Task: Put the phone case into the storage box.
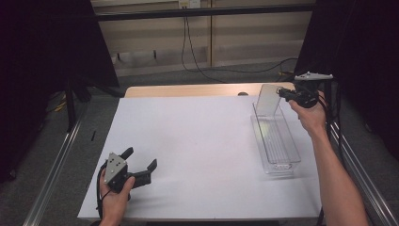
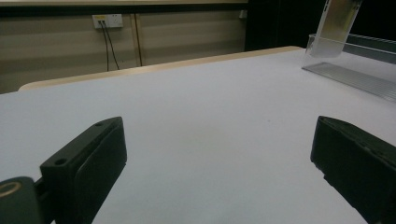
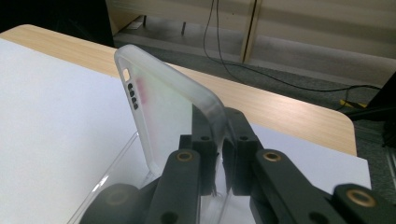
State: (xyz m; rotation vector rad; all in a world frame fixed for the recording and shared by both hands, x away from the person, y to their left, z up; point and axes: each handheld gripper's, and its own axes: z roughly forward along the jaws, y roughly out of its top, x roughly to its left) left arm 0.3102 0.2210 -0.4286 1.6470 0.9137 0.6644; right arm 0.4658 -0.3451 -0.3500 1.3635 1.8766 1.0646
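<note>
The right gripper [image 1: 283, 92] is holding a clear phone case [image 1: 268, 100] upright over the far end of a clear tray [image 1: 295, 155].

In the high view, the case is standing above the tray at the right side of the white table [image 1: 197, 141], and the left gripper [image 1: 141, 162] is resting near the table's front left corner, well apart from both. The right gripper view is showing what the high view is not: the fingers [image 3: 205, 154] are clenched on one long edge of the phone case [image 3: 159, 107], and the camera cut-out with small holes is at the case's top corner. The left gripper view is showing its fingers [image 2: 93, 163] spread wide with bare table [image 2: 210, 140] between them, grasping nothing, and the tray [image 2: 355, 60] far off with the case [image 2: 338, 23] above it.
</note>
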